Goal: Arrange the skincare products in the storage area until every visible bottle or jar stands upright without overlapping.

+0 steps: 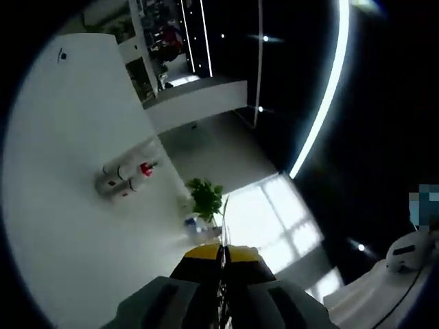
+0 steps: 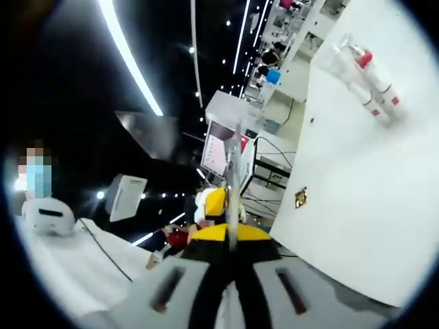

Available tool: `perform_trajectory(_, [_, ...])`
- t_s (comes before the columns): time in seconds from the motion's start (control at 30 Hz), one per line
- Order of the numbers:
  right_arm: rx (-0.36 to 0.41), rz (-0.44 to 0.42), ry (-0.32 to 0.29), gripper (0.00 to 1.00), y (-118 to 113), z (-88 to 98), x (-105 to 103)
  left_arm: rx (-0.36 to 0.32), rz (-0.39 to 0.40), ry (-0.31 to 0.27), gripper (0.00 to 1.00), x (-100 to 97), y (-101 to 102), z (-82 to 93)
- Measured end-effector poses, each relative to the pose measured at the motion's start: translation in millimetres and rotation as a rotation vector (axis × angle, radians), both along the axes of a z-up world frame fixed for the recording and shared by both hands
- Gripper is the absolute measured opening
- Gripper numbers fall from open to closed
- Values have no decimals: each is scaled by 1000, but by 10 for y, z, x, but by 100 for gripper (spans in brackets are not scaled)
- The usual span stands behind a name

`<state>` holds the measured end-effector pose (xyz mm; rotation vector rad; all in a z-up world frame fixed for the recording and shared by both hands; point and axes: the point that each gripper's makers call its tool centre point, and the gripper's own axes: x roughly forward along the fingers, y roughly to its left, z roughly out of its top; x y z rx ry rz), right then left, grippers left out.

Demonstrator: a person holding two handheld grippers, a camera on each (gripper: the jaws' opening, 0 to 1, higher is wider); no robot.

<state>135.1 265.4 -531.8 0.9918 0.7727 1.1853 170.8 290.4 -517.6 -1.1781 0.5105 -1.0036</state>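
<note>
A: Left claw [image 1: 221, 264] state?
B: Jaws pressed together, nothing between them. Yellow tips meet at the seam.
A: Right claw [image 2: 232, 236]?
B: Same, closed on nothing.
A: Bottles?
B: Left gripper view: bottles [image 1: 125, 177] grouped on the white table [image 1: 62, 226], well apart from the claw, up and to its left. One has a red cap. Can't tell upright or lying; the view is rolled.
A: Right gripper view?
B: Same cluster [image 2: 367, 79], far up and right of the claw, on the table [image 2: 357, 205]. Small dark mark [image 2: 300, 197] on the table nearer the claw.
A: Room?
B: Dark ceiling with a long light strip [image 1: 322, 103]. Plant [image 1: 206, 199] just beyond the left claw tips. Shelves [image 1: 161, 38] far off. Right side: monitor [image 2: 223, 151] past the tips, cables, a white device [image 2: 46, 216] on a white cloth left of the claw.
</note>
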Motion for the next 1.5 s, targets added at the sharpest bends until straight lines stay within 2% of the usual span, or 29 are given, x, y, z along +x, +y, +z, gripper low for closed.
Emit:
perform_trajectory(0.07, [17,14,10,3,5,30,-5,16,-28,9,30,-45,-67,-19])
perform_trajectory(0.1, [16,15,8,3,8,33,-4,23,-37,6,32,-61,-93,-24])
perform_trajectory(0.13, [16,29,16,3,26,38,-14,34,-77,-1,29,-130,-142,-25])
perform_trajectory(0.17, [22,46,19,3,41,49,-38,43,-87,-18,22,-151,-164,-21])
perform_trajectory(0.27, [12,71,14,3,81,54,-76,34,-111,-20,4,-194,-212,-15])
perform_trajectory(0.33, [29,71,45,3,62,49,-69,9,-105,-2,3,-182,-191,-8])
perform_trajectory(0.4, [22,51,19,4,61,41,-49,-2,-106,17,3,-178,-187,-17])
perform_trajectory(0.5, [26,19,0,6,39,34,-16,-17,-54,46,2,-103,-143,-37])
perform_trajectory(0.6, [43,9,11,10,27,33,-6,-84,22,87,2,28,-21,-5])
perform_trajectory(0.73, [11,-5,11,6,24,-26,10,-93,63,97,2,123,101,-23])
perform_trajectory(0.83, [-3,-15,-8,3,25,-42,30,-60,72,83,3,150,84,-53])
perform_trajectory(0.9, [-5,-18,-8,2,18,-53,43,-67,74,106,3,170,73,-64])
perform_trajectory(0.97, [4,-24,-39,2,1,-12,60,-156,52,89,12,139,70,74])
perform_trajectory(1.0, [6,-21,-38,2,-2,-1,67,-165,46,83,18,128,66,98])
perform_trajectory(1.03, [7,-19,-36,2,-5,3,70,-145,41,81,22,109,53,82])
perform_trajectory(1.07, [9,-16,-38,2,-11,9,79,-98,14,41,22,49,21,56])
perform_trajectory(1.17, [28,-29,-23,2,-29,18,133,-12,-59,28,19,-81,-68,-52])
perform_trajectory(1.23, [42,-43,-12,2,-40,30,173,16,-66,4,11,-116,-86,-70])
perform_trajectory(1.27, [49,-32,-7,2,-20,46,160,51,-41,-10,6,-93,-59,-118])
perform_trajectory(1.33, [34,-23,-11,2,6,34,142,24,-46,-5,4,-114,-33,-94])
perform_trajectory(1.5, [31,-15,11,4,34,-7,128,49,-41,-23,2,-128,-4,-118])
